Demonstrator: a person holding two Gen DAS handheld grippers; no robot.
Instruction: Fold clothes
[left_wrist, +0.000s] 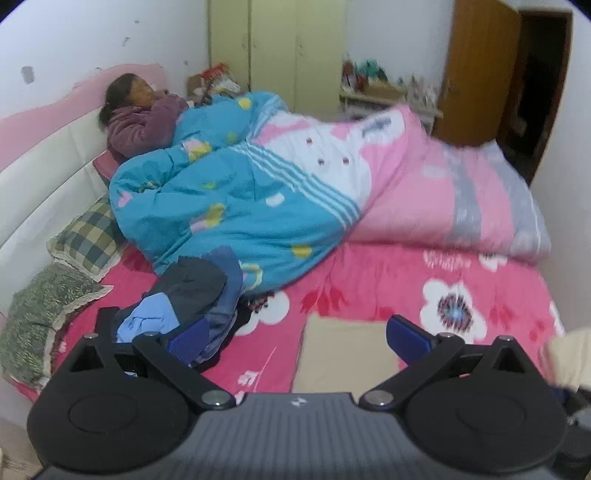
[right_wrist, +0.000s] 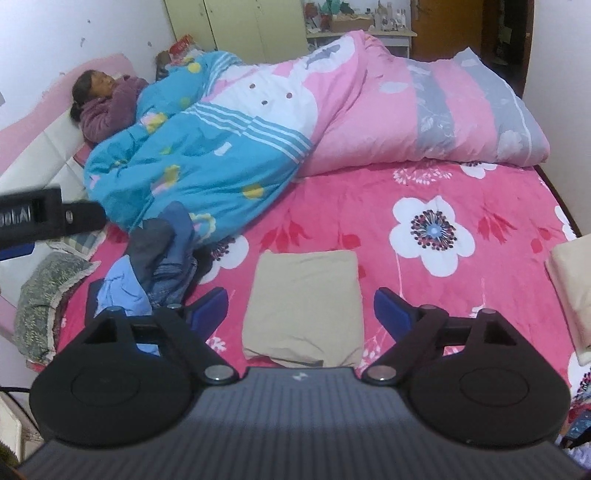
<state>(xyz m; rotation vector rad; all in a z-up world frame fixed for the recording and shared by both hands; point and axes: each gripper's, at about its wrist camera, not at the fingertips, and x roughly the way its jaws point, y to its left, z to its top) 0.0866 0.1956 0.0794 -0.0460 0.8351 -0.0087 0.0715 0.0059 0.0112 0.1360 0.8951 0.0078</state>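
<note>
Both grippers hovering open over the bed, nothing held.

Right gripper (right_wrist: 300, 308) is spreading its blue fingers wide either side of a folded beige garment (right_wrist: 304, 306) lying flat on the pink floral bedsheet (right_wrist: 369, 206); left gripper (left_wrist: 295, 334) is gaping too, above the same piece. Unfolded clothes pile (right_wrist: 159, 258), blue and dark, is sitting to the left, touching the blue quilt (right_wrist: 192, 158). Second beige fold (right_wrist: 572, 288) is lying at the right edge. A person (right_wrist: 107, 103) is lying far left under the quilt.
</note>
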